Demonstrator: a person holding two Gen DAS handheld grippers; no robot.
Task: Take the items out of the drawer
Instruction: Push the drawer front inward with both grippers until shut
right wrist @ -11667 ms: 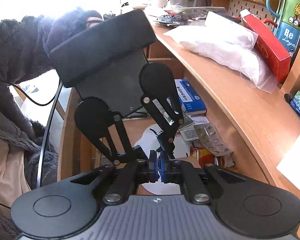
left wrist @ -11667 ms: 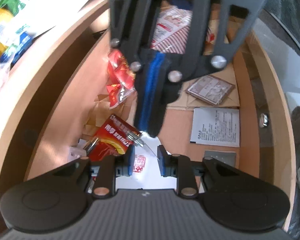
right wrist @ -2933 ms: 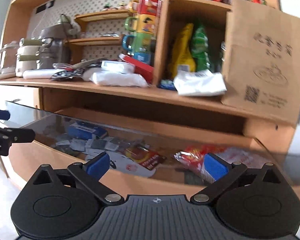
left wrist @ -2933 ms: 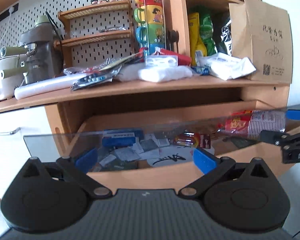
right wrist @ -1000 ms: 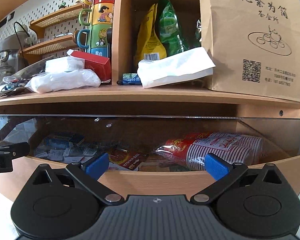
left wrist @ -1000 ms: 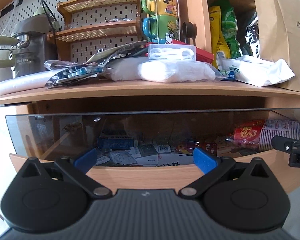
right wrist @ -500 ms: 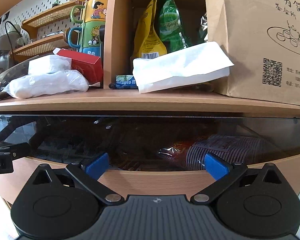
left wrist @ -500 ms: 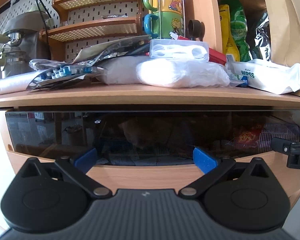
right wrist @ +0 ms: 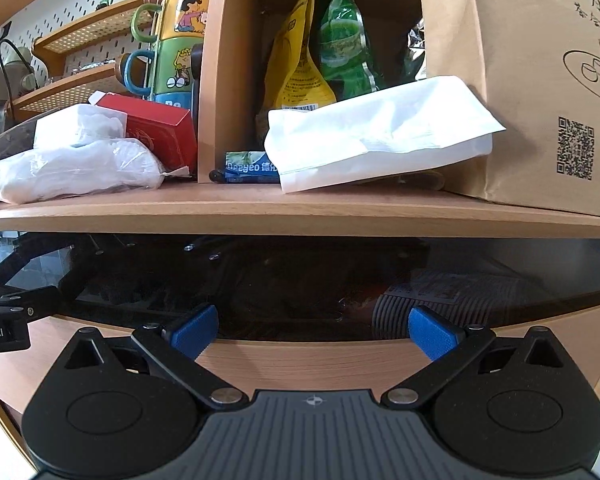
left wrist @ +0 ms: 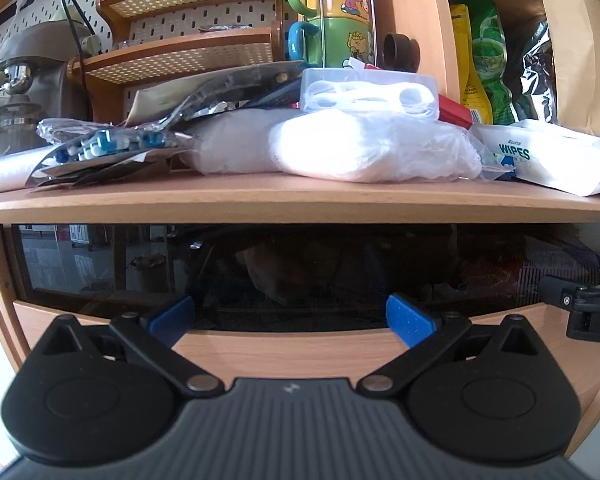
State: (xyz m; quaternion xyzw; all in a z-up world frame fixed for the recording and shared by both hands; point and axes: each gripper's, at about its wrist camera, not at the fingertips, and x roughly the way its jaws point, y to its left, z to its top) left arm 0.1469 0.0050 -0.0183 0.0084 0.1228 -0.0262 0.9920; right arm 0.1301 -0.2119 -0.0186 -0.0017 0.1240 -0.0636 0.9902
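Note:
The drawer (left wrist: 284, 348) has a wooden front with a dark glass panel (left wrist: 300, 276) above it and sits pushed in under the shelf. My left gripper (left wrist: 290, 320) is open and empty, right at the drawer front. My right gripper (right wrist: 314, 330) is open and empty, at the same front (right wrist: 300, 360) further right. Through the glass a red-and-white striped packet (right wrist: 440, 296) shows dimly. The right gripper's tip (left wrist: 580, 304) shows at the right edge of the left wrist view; the left gripper's tip (right wrist: 16, 308) shows at the left edge of the right wrist view.
The shelf (left wrist: 300, 196) above holds white plastic bags (left wrist: 372, 148), blister packs (left wrist: 100, 146), a wipes pack (left wrist: 540, 152), a red box (right wrist: 152, 128), stacked mugs (left wrist: 340, 12), snack bags (right wrist: 320, 52), a white paper bag (right wrist: 380, 132) and a brown paper bag (right wrist: 540, 80).
The drawer has slid in under the shelf; its contents, plain a second ago, are now dark behind the glass. Both grippers moved forward with it and stay open.

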